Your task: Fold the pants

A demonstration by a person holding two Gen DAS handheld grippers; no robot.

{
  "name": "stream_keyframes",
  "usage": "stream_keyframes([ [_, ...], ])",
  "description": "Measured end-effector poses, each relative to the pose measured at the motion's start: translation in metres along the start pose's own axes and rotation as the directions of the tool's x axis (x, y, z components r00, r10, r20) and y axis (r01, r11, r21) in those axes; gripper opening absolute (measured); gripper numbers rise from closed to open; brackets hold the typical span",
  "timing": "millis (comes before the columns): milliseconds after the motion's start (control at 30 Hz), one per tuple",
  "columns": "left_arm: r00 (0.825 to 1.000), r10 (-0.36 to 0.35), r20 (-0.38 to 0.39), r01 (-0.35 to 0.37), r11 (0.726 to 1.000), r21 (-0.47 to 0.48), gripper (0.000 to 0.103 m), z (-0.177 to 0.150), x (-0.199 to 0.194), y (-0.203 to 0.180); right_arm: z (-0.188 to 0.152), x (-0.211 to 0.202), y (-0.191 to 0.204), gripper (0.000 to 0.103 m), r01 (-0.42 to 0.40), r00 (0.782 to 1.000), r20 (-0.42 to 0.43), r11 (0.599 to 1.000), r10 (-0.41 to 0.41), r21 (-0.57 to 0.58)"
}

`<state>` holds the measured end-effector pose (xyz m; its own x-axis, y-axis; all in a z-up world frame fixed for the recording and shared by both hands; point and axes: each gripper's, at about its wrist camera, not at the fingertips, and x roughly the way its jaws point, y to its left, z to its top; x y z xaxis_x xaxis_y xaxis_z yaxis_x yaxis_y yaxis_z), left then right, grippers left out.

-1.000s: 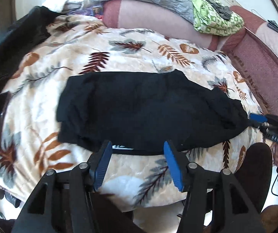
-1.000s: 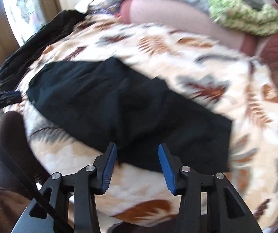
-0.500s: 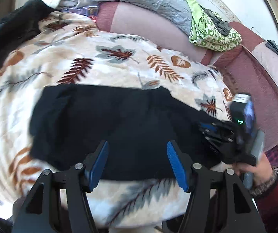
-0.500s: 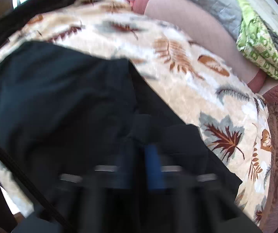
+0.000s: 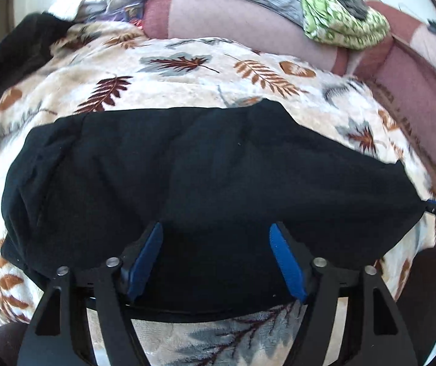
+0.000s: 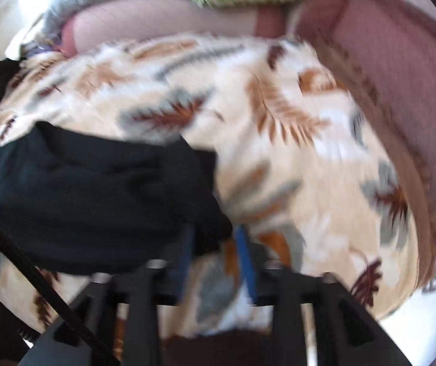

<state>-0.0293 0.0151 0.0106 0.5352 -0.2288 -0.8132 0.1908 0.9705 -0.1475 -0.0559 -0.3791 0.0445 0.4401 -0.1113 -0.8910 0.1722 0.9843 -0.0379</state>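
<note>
Between the left jaws lie pants (image 5: 205, 177).

Open leaf-print blanket (image 5: 187, 61) beyond black pants (image 5: 187, 167): free passage toward sofa backrest (image 5: 242, 27). Backrest bars far side; green patterned cloth (image 5: 342, 21) heaped on top. Sofa arm (image 6: 400, 70) walls off right edge. Dark garment (image 5: 10, 58) crowds left margin. Bare blanket right of pants in right wrist view: clear lane. Black cable (image 6: 35, 274) crosses lower left there.
</note>
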Motion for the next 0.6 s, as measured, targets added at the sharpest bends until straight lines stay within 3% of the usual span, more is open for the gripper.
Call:
stream_keyframes([
  [133, 1.000, 0.028, 0.006, -0.028, 0.999, 0.033, 0.075, 0.000, 0.003, -0.005, 0.001, -0.011, 0.001, 0.060, 0.045, 0.998, 0.040, 0.999, -0.046, 0.013],
  [233, 0.999, 0.044, 0.019, -0.045, 0.997, 0.057, 0.077, -0.003, 0.003, -0.009, 0.011, -0.022, 0.001, 0.061, 0.144, 0.985, 0.094, 0.989, -0.148, 0.041],
  [333, 0.998, 0.052, 0.033, -0.054, 0.996, 0.072, 0.079, -0.005, 0.004, -0.011, 0.021, -0.041, -0.016, 0.067, 0.168, 0.967, 0.166, 0.975, -0.192, 0.145],
  [367, 0.998, 0.052, 0.036, -0.054, 0.996, 0.074, 0.081, -0.006, 0.005, -0.012, 0.026, -0.044, -0.021, 0.068, 0.135, 0.968, 0.189, 0.975, -0.168, 0.174],
  [433, 0.998, 0.056, 0.038, -0.058, 0.995, 0.077, 0.081, -0.006, 0.005, -0.013, 0.040, -0.039, -0.021, 0.067, -0.028, 0.980, 0.201, 0.988, -0.003, 0.150],
  [500, 0.997, 0.059, 0.039, -0.062, 0.995, 0.075, 0.081, -0.006, 0.005, -0.013, 0.053, -0.021, -0.008, 0.054, -0.156, 0.974, 0.179, 0.985, 0.140, 0.076],
  [533, 0.997, 0.059, 0.039, -0.062, 0.995, 0.072, 0.081, -0.006, 0.005, -0.013, 0.059, -0.010, 0.001, 0.050, -0.164, 0.974, 0.163, 0.986, 0.157, 0.029],
  [600, 0.998, 0.060, 0.037, -0.062, 0.996, 0.068, 0.081, -0.006, 0.005, -0.013, 0.069, 0.020, 0.020, 0.048, -0.104, 0.989, 0.095, 0.993, 0.109, -0.054],
])
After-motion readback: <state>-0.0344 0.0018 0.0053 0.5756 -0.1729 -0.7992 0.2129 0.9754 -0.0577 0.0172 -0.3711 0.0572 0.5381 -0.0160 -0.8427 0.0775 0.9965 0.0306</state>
